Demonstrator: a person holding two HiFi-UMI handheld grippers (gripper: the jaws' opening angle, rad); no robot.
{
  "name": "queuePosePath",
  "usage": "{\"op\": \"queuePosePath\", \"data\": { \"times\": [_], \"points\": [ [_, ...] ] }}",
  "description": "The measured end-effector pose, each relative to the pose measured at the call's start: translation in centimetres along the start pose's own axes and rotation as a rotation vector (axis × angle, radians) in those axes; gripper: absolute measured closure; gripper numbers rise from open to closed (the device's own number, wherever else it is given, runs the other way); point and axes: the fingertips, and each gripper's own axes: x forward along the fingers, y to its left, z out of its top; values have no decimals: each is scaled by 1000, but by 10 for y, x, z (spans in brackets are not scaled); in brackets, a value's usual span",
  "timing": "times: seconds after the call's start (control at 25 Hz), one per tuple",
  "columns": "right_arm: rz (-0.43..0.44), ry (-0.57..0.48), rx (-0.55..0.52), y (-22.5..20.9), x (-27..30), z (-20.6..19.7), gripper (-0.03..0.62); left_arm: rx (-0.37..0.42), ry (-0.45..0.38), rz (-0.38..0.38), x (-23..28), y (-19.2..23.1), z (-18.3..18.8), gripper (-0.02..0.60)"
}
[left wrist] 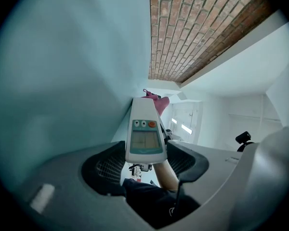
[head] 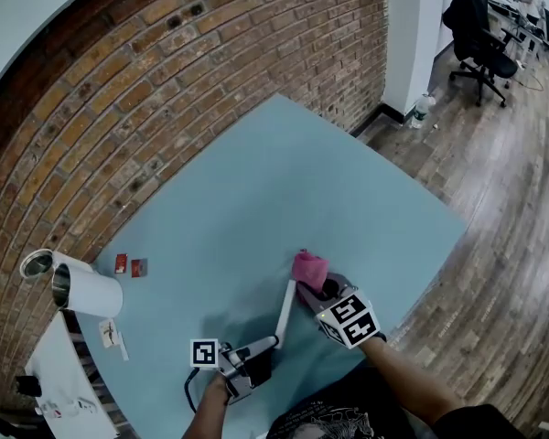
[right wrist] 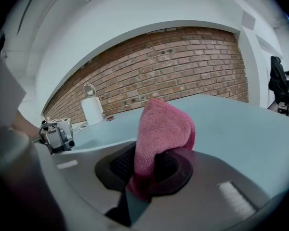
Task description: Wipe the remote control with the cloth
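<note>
My left gripper (head: 267,344) is shut on the near end of a white remote control (head: 285,314), holding it above the light blue table (head: 256,199). In the left gripper view the remote (left wrist: 145,134) shows its screen and buttons between the jaws, with my left gripper (left wrist: 144,163) clamped on its lower end. My right gripper (head: 318,291) is shut on a folded pink cloth (head: 308,268), which sits at the remote's far tip. The pink cloth (right wrist: 159,134) stands up between the right gripper's (right wrist: 147,170) pads. The cloth (left wrist: 156,100) peeks past the remote's far end.
A white paper towel roll (head: 84,291) lies at the table's left edge beside a metal cup (head: 37,263). Two small red items (head: 130,265) lie close by. A brick wall (head: 165,71) runs behind the table. An office chair (head: 480,35) stands far right on the wooden floor.
</note>
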Motion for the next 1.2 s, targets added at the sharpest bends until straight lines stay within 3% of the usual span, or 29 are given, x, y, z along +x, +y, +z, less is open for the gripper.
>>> {"op": "queuePosePath", "data": {
  "times": [0.68,1.2],
  "points": [
    [111,28,-10,47,1,-12,526,-5,-51,-38,8,-9,8,333],
    [190,48,-41,76,-16,-21,526,-12,-139,-86,13,-11,21,334]
  ]
}}
